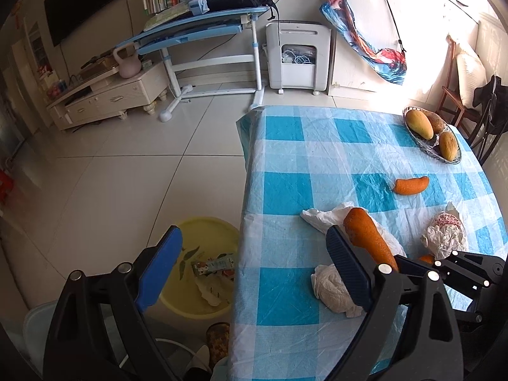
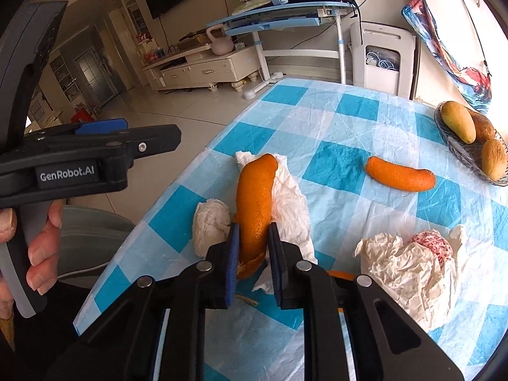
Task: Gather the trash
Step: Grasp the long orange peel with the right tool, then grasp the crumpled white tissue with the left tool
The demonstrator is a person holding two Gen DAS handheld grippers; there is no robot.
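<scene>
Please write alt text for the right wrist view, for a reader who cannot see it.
The right gripper is shut on a long orange peel lying over a white tissue on a blue-checked tablecloth. A crumpled tissue ball sits to its left, a second peel farther off, and the open left gripper hangs beside the table.

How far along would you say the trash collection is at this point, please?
Some wrappers already lie in the yellow basin on the floor. The right gripper is closed on an orange peel; the left gripper is open and empty. Left on the table: another peel, a tissue ball and crumpled paper.
</scene>
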